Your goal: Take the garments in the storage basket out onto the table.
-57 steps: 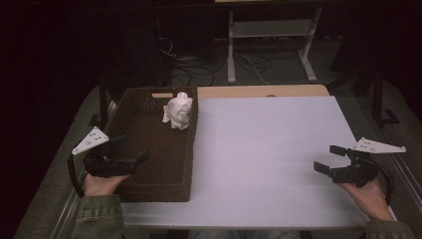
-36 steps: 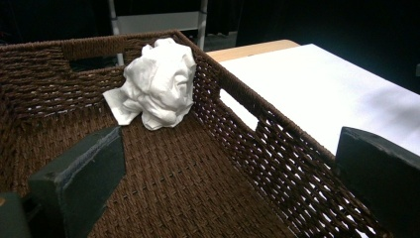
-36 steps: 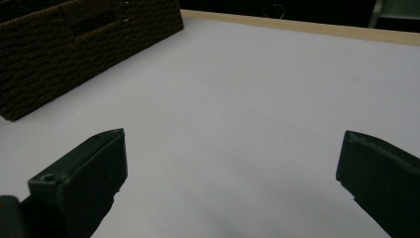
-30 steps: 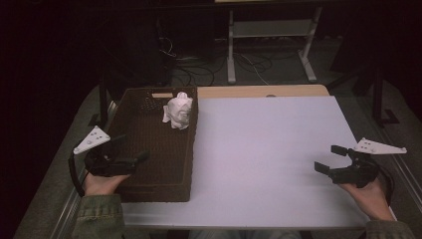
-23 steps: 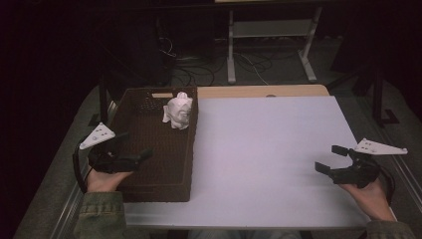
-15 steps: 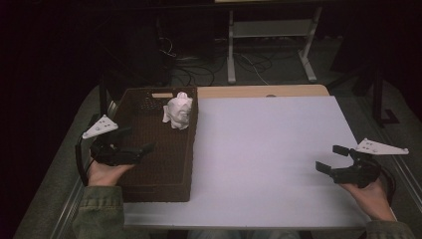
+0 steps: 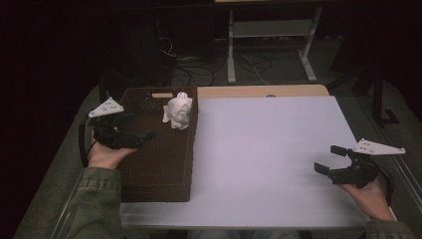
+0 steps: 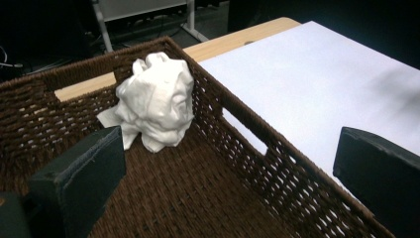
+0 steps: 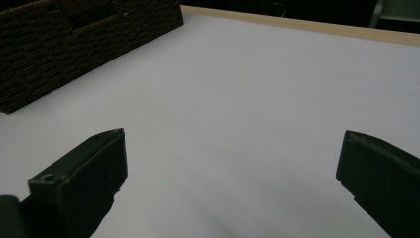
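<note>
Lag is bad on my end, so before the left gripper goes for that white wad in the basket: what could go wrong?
1. The wad sits tight in the basket's far corner against the woven wall, so a jaw of the open left gripper may catch the wall or a handle slot.
2. The wad looks loosely crumpled; a shallow pinch might take only a fold and let it unravel.
3. The right gripper hovers open far across the table, too far to steady the basket if it slides.

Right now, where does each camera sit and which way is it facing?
High view: above the person's side, looking down at the table; both hands, left gripper, right gripper.
Left gripper view: between open jaws, into the wicker basket at the crumpled white cloth.
Right gripper view: between open jaws, across bare tabletop.
All share the basket.
</note>
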